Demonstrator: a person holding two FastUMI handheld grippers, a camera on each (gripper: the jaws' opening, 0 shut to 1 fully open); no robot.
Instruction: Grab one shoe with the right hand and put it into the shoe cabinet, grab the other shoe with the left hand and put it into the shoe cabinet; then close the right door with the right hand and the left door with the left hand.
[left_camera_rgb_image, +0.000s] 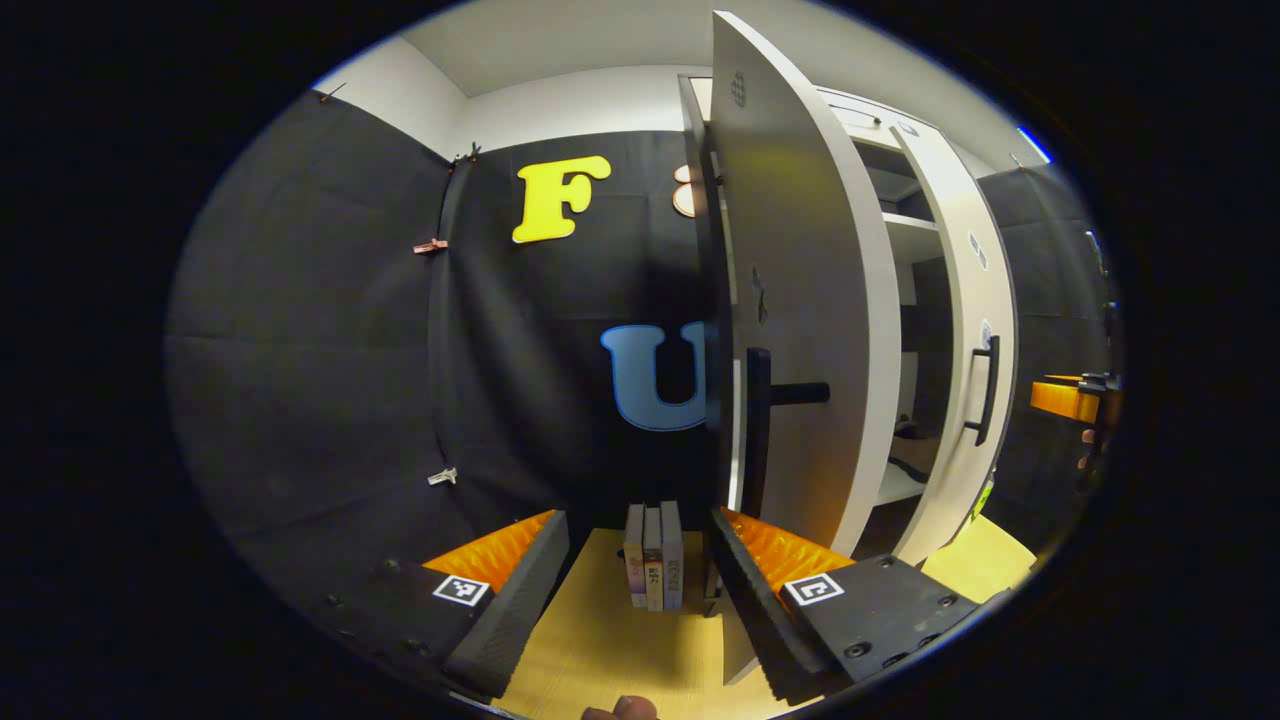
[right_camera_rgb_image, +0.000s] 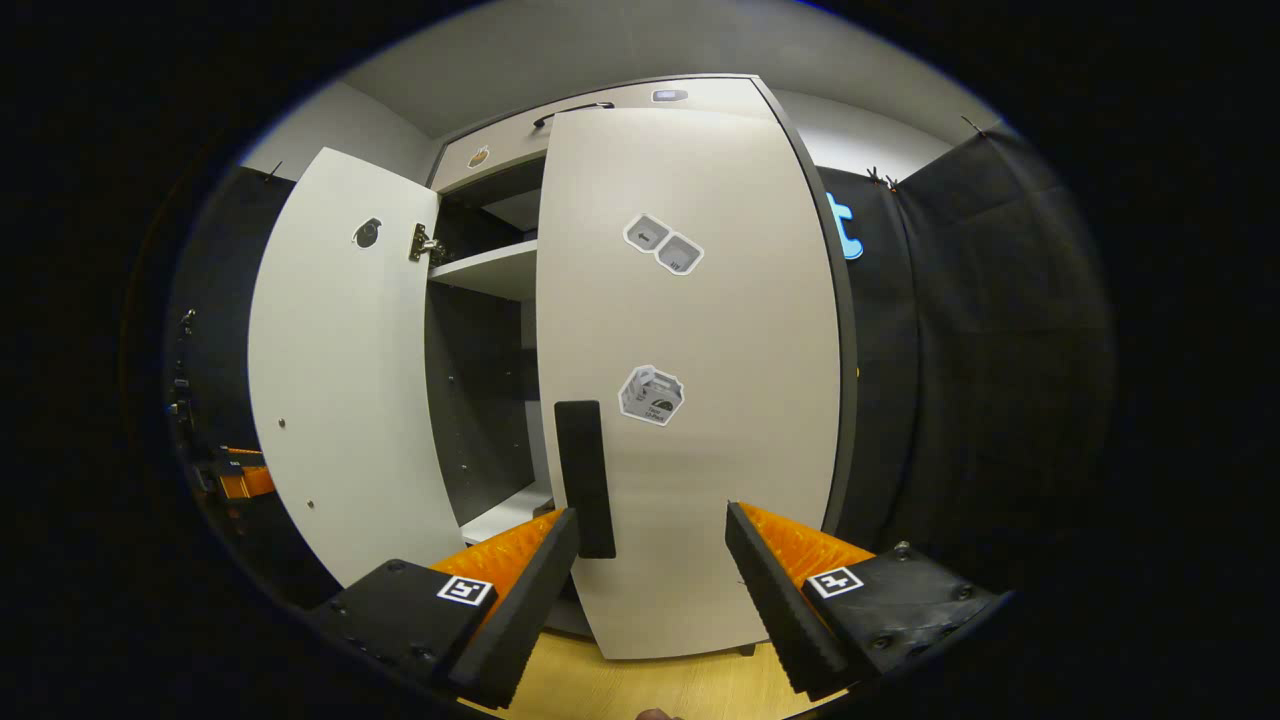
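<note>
The shoe cabinet (right_camera_rgb_image: 500, 270) fills the scene ahead of both tongs, its two pale doors standing at different angles. The right door (right_camera_rgb_image: 690, 380) hangs just ahead of the right tongs (right_camera_rgb_image: 650, 575), swung most of the way toward the cabinet front but apparently not yet flush; its face lies square across the line of the fingers, and its dark upright handle (right_camera_rgb_image: 584, 478) stands just above and beside the inner finger. The left door (left_camera_rgb_image: 800, 300) is wide open and seen nearly edge-on just ahead of the left tongs (left_camera_rgb_image: 640, 575), up and to their right, with its black bar handle (left_camera_rgb_image: 760, 420) running vertically above the right-hand finger. Both pairs of tongs stand spread apart and hold nothing. Deep inside the cabinet, on a low shelf to the right of the left tongs, a dark shape (left_camera_rgb_image: 908, 430) looks like a shoe, though it is too small to be sure, and a second shoe cannot be made out. A few slim boxes (left_camera_rgb_image: 655, 555) stand on end on the wood floor (left_camera_rgb_image: 600, 640) between the left tongs' fingers. Judged from this, the shoes are stowed and the doors remain; the right hand is nearer its door, which calls for a straight forward push against the panel.
</note>
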